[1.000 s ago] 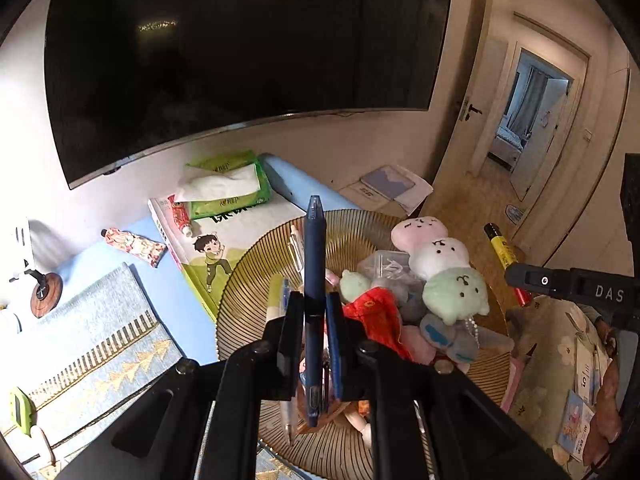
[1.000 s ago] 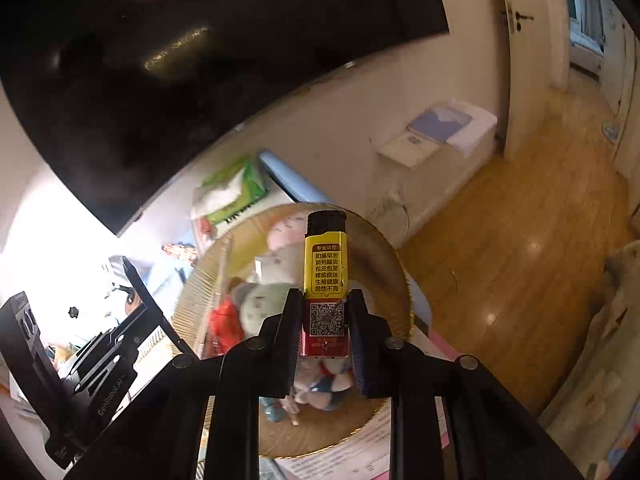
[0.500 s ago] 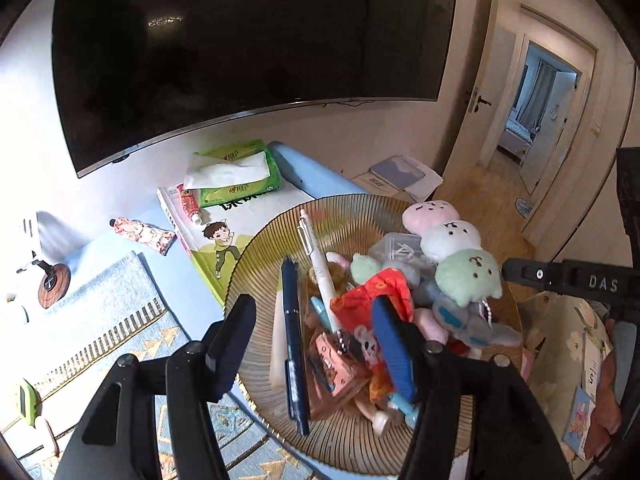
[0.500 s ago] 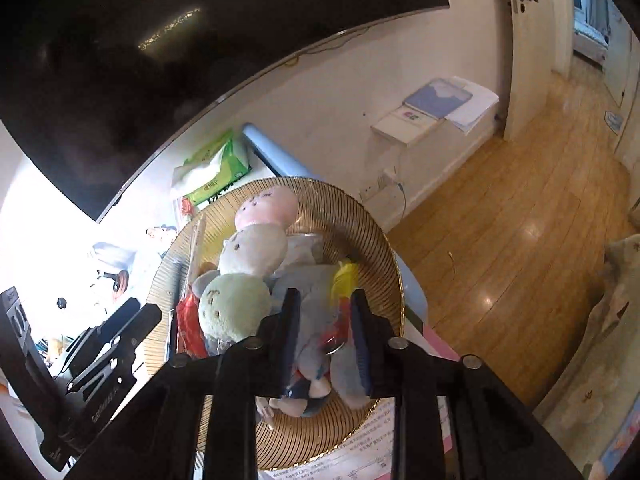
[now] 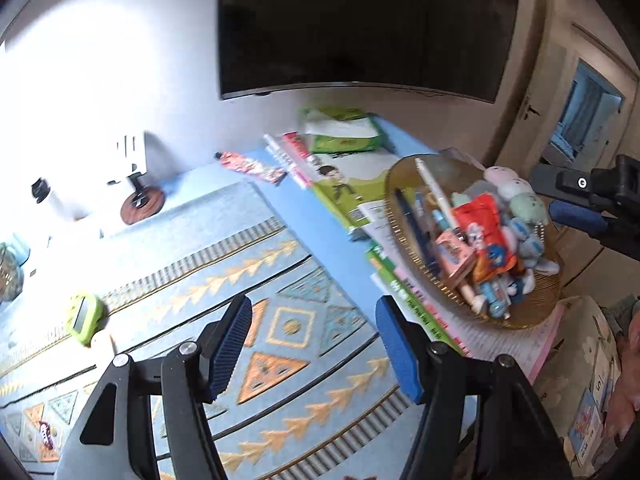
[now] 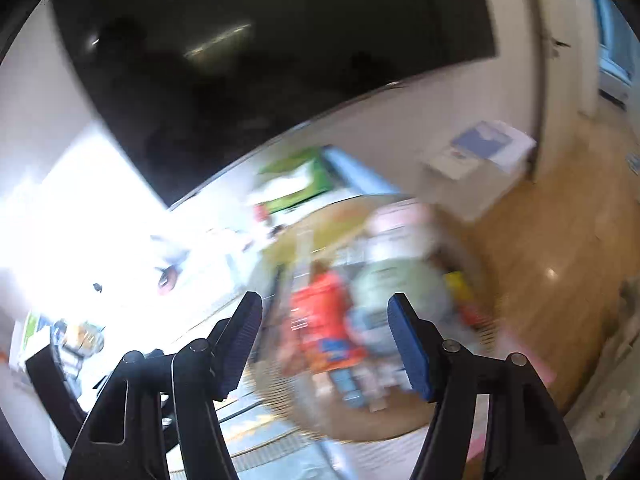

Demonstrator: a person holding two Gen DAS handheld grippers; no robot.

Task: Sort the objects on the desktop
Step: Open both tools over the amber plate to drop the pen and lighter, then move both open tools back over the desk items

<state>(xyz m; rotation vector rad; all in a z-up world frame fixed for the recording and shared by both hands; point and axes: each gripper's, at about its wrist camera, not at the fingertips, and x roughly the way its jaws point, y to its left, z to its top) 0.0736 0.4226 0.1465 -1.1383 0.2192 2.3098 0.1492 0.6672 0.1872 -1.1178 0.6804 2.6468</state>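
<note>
While its blue-padded jaws are opening with nothing between them, the left gripper (image 5: 312, 340) hangs over a patterned blue mat (image 5: 192, 280) with orange arrow and triangle motifs. At the mat's left edge lies a small lime-green gadget (image 5: 83, 316), and farther off, near the wall, stands a round wooden-based stand (image 5: 142, 201). Beyond the mat's far right corner a red snack wrapper (image 5: 252, 166) lies on the blue tabletop (image 5: 332, 236), and a green tissue pack (image 5: 342, 132) sits on a green picture book (image 5: 340, 188) by the wall, under a dark wall-mounted screen (image 5: 360, 24).

To the right of the left gripper, a round golden wire basket (image 5: 400, 184) rests on stacked books and papers. It holds the sorted things: a dark blue pen (image 5: 412, 228), a white pen (image 5: 434, 186), a small pink box (image 5: 454, 252), a red packet (image 5: 486, 236) and a row of plush toys (image 5: 514, 192) in pink, white and pale green. Part of the right gripper shows as a black frame at the right edge of the left wrist view.

In the right wrist view, heavily blurred, the right gripper (image 6: 326, 340) has its jaws opening too, empty, above the basket (image 6: 304, 412). The red packet (image 6: 320, 312) and a pale green plush (image 6: 392, 280) can be made out there, with something yellow (image 6: 460, 284) at the basket's right side; it is too smeared to tell what. A wooden floor (image 6: 560, 260) lies beyond to the right.
</note>
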